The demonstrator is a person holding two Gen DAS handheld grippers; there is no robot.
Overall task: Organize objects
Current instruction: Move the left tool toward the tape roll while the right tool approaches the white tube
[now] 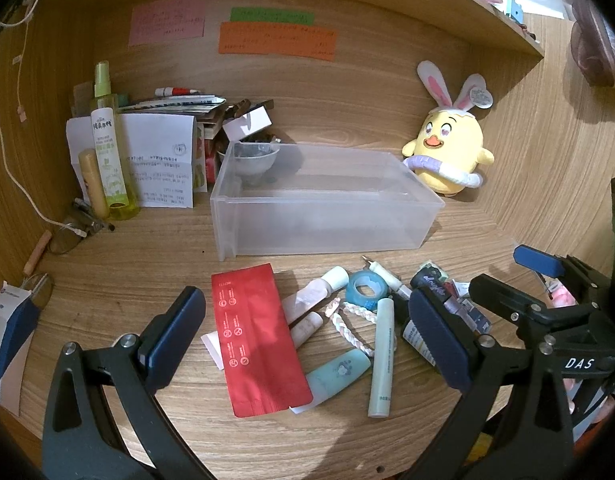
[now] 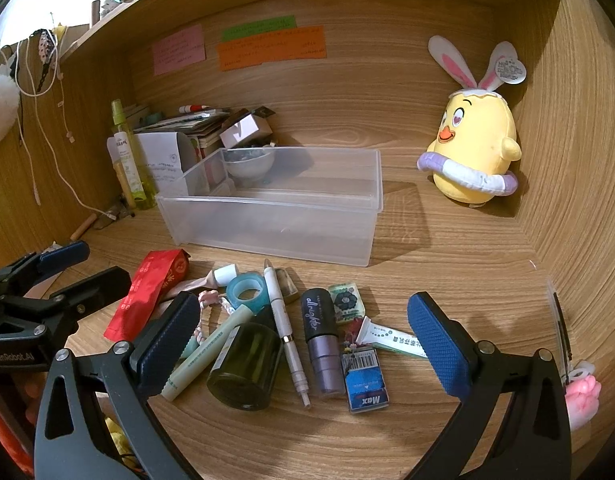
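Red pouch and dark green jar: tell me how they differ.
The red pouch is flat and matte with white printed icons; the dark green jar is a round, glossy cylinder. The pouch lies at the left end of the clutter, the jar nearer its middle, tipped on its side. Both rest on the wooden desk, outside the clear bin.

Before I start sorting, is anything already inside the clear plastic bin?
No, the clear plastic bin holds nothing; the small items lie on the desk in front.
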